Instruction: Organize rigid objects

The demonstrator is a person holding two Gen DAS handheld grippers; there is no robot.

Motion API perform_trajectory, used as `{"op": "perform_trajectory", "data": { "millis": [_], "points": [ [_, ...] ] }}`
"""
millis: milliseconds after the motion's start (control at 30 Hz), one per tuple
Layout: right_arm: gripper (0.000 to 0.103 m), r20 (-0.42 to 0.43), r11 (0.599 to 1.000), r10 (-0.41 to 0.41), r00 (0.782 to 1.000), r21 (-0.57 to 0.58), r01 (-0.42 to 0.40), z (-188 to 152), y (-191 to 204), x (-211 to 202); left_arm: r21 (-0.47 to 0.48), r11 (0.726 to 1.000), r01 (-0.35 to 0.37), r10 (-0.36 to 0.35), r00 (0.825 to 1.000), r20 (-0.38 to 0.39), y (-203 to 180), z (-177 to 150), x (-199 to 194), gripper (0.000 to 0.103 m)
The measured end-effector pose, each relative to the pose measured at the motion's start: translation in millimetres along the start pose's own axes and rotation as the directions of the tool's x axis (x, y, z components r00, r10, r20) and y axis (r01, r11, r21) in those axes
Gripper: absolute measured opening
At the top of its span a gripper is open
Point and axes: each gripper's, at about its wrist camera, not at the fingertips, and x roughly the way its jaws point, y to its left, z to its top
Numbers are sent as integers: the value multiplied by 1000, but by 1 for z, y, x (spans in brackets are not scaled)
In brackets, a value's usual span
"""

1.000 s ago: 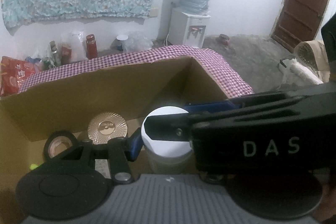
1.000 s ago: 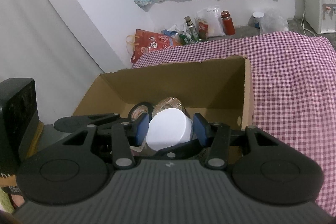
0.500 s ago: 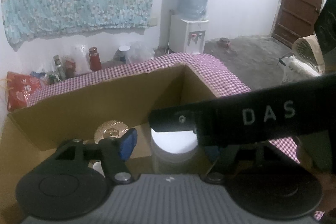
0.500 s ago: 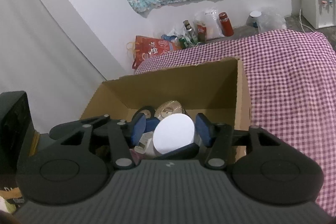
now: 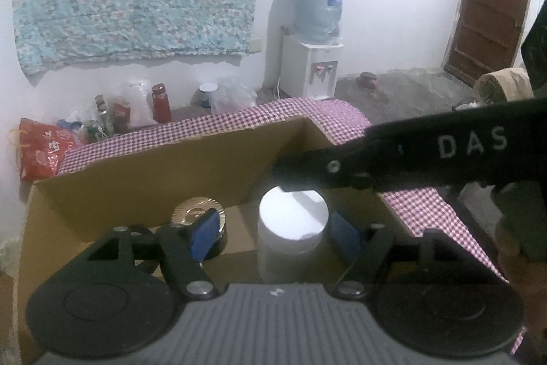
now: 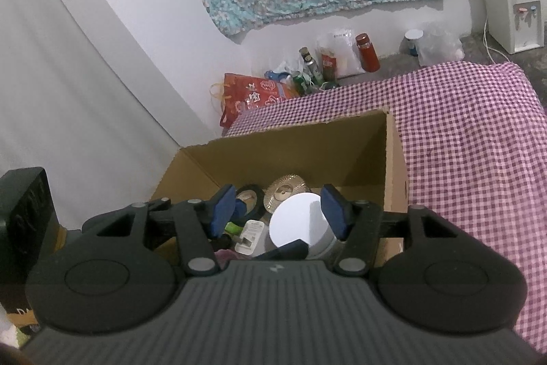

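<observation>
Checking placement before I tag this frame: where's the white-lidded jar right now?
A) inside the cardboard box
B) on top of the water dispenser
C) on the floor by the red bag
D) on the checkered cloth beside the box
A: the white-lidded jar stands inside the cardboard box, next to the gold disc, in both wrist views.

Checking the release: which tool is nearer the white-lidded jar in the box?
Hard to call. Left tool and right tool both straddle the white-lidded jar, pads clear, jaws just opened.
</observation>
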Motion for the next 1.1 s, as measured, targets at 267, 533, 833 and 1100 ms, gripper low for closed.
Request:
{"op": "perform_trajectory", "data": {
  "millis": [267,533,833,1100],
  "points": [
    [55,11,999,13,1000,-47,-13,-4,30,-27,-66,998,14,-12,999,30,25,-19,-45,78],
    [55,-45,994,9,999,-111,-14,-16,59,-40,-189,982,-13,22,999,46,58,-61,-89,78],
    [51,-142,988,7,990,-150,-29,-25,85,-14,-235,967,-95,117,990,78,91,-86,-114,78],
    [44,-265,973,-31,964,-230,-31,1,122,50,-273,951,-144,184,975,126,122,-82,-117,61]
  ]
}}
